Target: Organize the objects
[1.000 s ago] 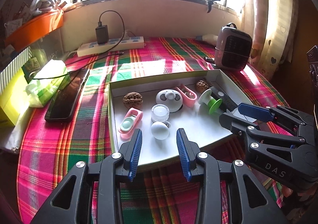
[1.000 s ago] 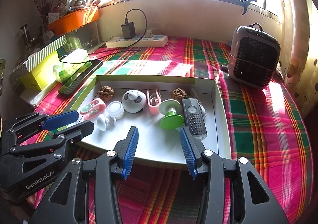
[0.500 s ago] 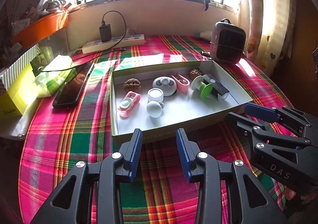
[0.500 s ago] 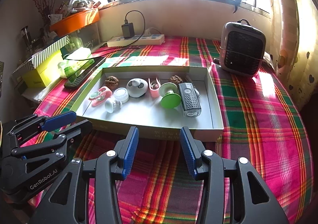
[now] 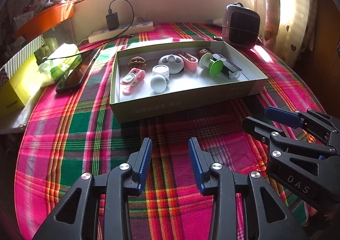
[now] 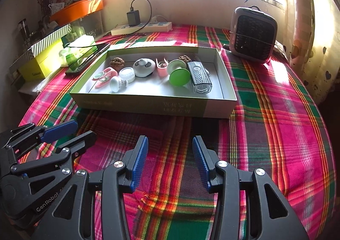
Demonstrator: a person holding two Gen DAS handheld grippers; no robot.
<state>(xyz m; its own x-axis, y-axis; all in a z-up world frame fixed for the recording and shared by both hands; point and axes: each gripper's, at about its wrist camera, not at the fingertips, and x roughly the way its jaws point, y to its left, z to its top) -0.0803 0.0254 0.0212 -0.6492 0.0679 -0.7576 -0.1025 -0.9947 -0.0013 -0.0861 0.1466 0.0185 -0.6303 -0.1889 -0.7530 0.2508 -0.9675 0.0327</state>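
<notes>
A shallow rectangular cardboard box (image 6: 153, 103), olive-green outside w/ a pale smooth floor, sits mid-tabletop on a woven plaid cloth (image 6: 276, 112) of pink, green and red. Inside, all along the far wall: two wrinkled brown walnuts – one (image 6: 116, 62) at the box's 10 o'clock, one (image 6: 184, 58) at 1 o'clock; a pink plastic clip w/ mint pads (image 6: 104, 76) at 9 o'clock, a white knob-shaped piece (image 6: 115, 84) just beside it, a round clear-and-white jar (image 6: 127, 74), a glossy white dome w/ grey spots (image 6: 143, 67) near 12, a pink U-shaped clip (image 6: 162, 67), a green-and-white spool shape (image 6: 178, 73) lying on its side, and a grey ribbed rectangular gadget (image 6: 199, 79) at 3 o'clock, touching the spool. Near half of the floor is bare. Outside the box: dark glossy phone (image 5: 77, 70) at its 9 o'clock, a grey boxy heater w/ black grille (image 6: 252, 33) at 2 o'clock, a white power strip (image 6: 141, 28) w/ black charger at 12. Left gripper (image 5: 170, 163) – black frame, ribbed blue pads – fingers spread, nothing between, over the cloth at the box's 6 o'clock. Right gripper (image 6: 170, 161) same: fingers apart, pinching nothing, short of the box's near wall.
</notes>
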